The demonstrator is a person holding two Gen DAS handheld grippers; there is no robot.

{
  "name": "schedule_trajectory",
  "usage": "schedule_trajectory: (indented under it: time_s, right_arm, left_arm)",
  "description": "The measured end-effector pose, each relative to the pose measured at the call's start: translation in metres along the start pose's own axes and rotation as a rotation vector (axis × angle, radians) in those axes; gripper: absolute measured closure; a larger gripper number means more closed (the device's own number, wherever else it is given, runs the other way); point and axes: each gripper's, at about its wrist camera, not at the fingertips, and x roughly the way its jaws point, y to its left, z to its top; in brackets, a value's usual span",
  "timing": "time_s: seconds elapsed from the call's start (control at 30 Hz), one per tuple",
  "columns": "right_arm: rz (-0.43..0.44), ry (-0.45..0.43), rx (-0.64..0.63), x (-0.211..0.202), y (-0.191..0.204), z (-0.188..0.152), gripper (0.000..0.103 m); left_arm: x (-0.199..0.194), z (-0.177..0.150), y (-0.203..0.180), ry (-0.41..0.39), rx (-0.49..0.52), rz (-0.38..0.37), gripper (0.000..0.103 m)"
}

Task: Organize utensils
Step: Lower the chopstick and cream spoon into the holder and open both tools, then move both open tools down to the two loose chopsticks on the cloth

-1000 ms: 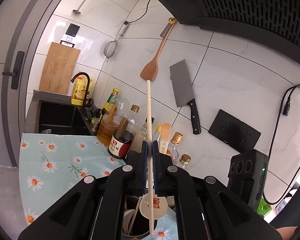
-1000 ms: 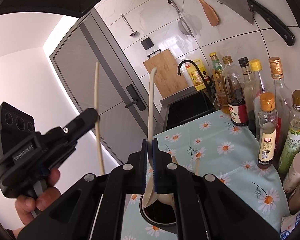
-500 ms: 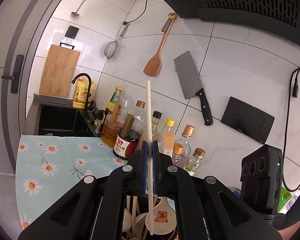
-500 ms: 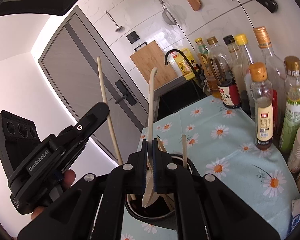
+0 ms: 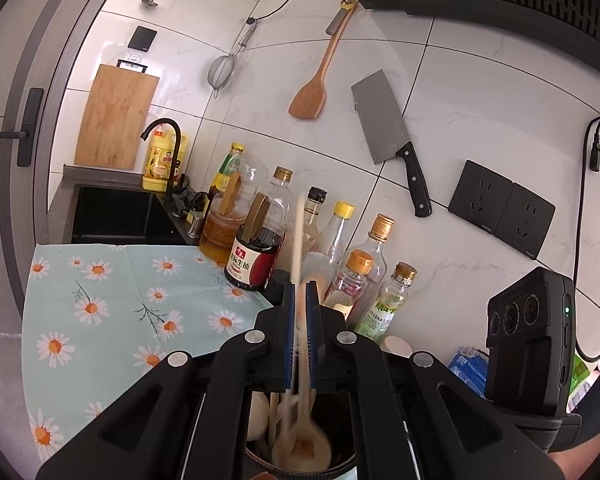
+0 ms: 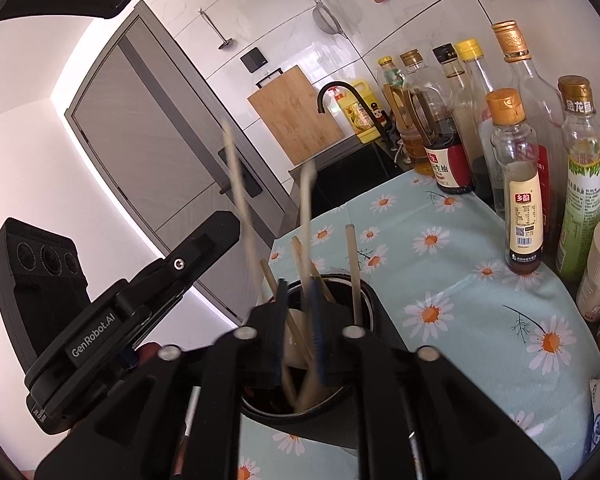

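Pale wooden spoon (image 5: pixel 300 360) stands blurred between the slightly parted pads of the left gripper (image 5: pixel 299 336), its bowl down in the dark holder (image 6: pixel 352 404); whether the pads grip it is unclear. Right gripper (image 6: pixel 300 332) is released, jaws apart, a second blurred spoon (image 6: pixel 306 240) loose between them over the same holder, both grippers pointing steeply down above the daisy cloth (image 6: pixel 460 288).

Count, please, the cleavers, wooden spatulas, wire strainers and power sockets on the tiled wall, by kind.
Cleaver: 1
Wooden spatula: 1
Wire strainer: 1
Power sockets: 2
Total: 5
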Motion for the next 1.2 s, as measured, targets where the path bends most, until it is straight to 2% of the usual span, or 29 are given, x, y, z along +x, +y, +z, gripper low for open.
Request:
schedule_trajectory:
  time_s: [0.1, 0.23, 0.27, 0.3, 0.37, 0.9, 1.0, 1.2]
  right_arm:
    - [0.003, -0.001, 0.026, -0.004, -0.002, 0.002, 0.075]
    - [0.003, -0.018, 0.036, -0.015, 0.000, 0.004, 0.074]
    - [0.004, -0.021, 0.034, -0.017, 0.000, 0.004, 0.074]
    - [0.004, -0.024, 0.035, -0.020, 0.000, 0.005, 0.074]
    - [0.002, -0.029, 0.041, -0.025, 0.000, 0.005, 0.074]
    - [0.002, -0.074, -0.005, -0.070, 0.020, 0.005, 0.074]
    - [0.019, -0.055, -0.025, -0.082, 0.026, 0.006, 0.073]
    - [0.014, -0.006, -0.105, -0.108, 0.040, 0.004, 0.073]
  left_arm:
    - [0.000, -0.001, 0.001, 0.028, -0.010, -0.009, 0.098]
    - [-0.004, 0.000, -0.001, 0.028, -0.011, -0.007, 0.097]
    - [-0.006, 0.000, -0.001, 0.027, -0.015, -0.009, 0.093]
    - [-0.007, 0.000, -0.001, 0.027, -0.017, -0.008, 0.079]
    - [-0.011, 0.000, -0.001, 0.022, -0.025, -0.017, 0.062]
    - [-0.058, 0.001, -0.018, 0.001, -0.013, -0.001, 0.062]
    - [-0.072, -0.003, -0.026, 0.021, -0.006, -0.025, 0.062]
    - [-0.105, -0.016, -0.043, 0.052, 0.027, -0.017, 0.062]
